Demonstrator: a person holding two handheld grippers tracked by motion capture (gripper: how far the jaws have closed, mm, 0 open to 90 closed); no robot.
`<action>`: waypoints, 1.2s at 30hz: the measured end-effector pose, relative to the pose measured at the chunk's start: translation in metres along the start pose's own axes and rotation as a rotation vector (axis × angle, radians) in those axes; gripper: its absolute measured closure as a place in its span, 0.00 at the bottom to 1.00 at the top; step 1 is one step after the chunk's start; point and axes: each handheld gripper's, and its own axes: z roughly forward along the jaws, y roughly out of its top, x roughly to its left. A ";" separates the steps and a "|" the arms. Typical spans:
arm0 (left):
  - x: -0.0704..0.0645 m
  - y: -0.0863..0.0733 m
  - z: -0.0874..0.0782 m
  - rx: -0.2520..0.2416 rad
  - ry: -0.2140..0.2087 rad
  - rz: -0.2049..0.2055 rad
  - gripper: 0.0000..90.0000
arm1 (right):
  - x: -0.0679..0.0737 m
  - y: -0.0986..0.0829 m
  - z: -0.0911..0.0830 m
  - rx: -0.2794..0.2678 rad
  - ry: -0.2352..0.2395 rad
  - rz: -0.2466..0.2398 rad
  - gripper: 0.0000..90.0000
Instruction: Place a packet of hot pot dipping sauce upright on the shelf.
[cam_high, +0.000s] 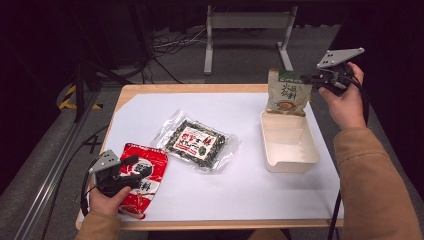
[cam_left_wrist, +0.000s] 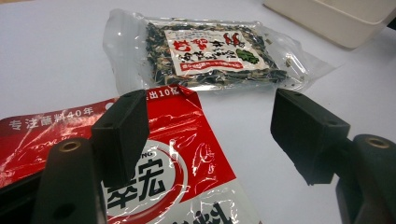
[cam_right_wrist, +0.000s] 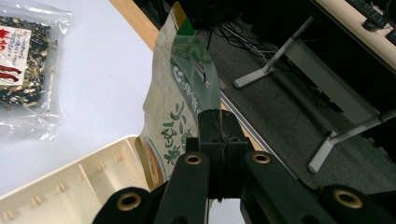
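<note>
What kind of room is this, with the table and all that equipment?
Probably a lab or recording studio set up for handling trials: a white-covered table against black curtains, loose cables across grey carpet, and camera-fitted grippers, the right gripper holding a green pouch.

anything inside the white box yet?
Nothing lies in the white box. The right claw holds the green pouch upright over its far end, which hides that corner of the floor.

"专注…40年", "出10亿" and large "宏" on the red packet (cam_left_wrist: 187, 154)
</note>
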 end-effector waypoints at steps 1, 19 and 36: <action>0.000 0.000 0.000 0.000 0.000 0.000 0.32 | 0.000 0.000 0.002 0.000 -0.001 -0.003 1.00; 0.000 -0.001 0.002 0.008 -0.001 -0.006 0.32 | 0.004 -0.011 0.027 0.013 0.014 0.000 1.00; 0.000 -0.002 0.002 0.011 -0.005 -0.008 0.32 | 0.006 -0.029 0.041 0.024 0.046 0.059 1.00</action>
